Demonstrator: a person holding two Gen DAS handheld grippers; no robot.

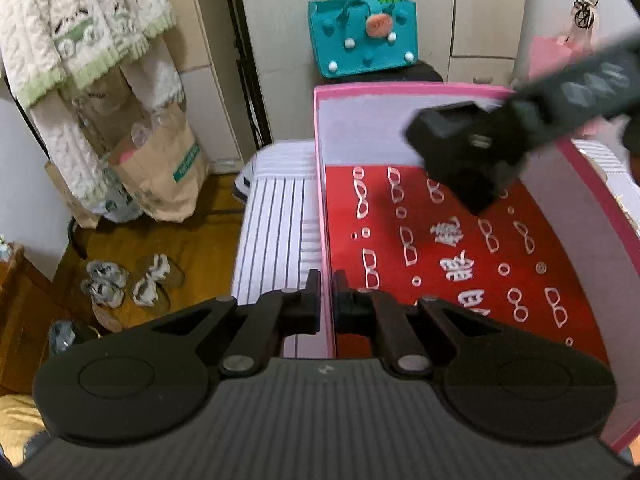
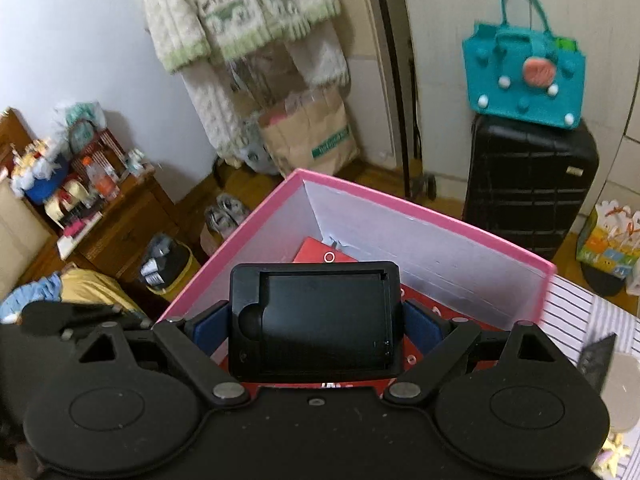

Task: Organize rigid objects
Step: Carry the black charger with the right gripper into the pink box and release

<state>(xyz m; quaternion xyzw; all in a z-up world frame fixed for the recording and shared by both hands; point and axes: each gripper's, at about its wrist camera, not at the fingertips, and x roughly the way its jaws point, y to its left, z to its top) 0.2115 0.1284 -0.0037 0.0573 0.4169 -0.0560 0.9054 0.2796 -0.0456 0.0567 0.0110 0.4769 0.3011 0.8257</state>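
A pink box [image 1: 325, 184] with white inner walls stands open on a striped bed; a red sheet printed with white glasses [image 1: 440, 256] lies in its bottom. My left gripper [image 1: 327, 300] is shut on the box's left wall, one finger on each side. My right gripper [image 2: 316, 320] is shut on a black rectangular case [image 2: 316, 320] and holds it over the box [image 2: 424, 216]. In the left wrist view the right gripper [image 1: 476, 196] and the case [image 1: 448, 128] hang over the box's far right part, blurred.
A teal felt bag [image 1: 362, 38] sits on a black suitcase [image 2: 528, 184] behind the box. A paper bag [image 1: 168, 176] and slippers [image 1: 132, 284] are on the wooden floor at left. Hanging knitwear [image 1: 80, 40] is at upper left. A cluttered wooden cabinet [image 2: 104, 216] stands by the wall.
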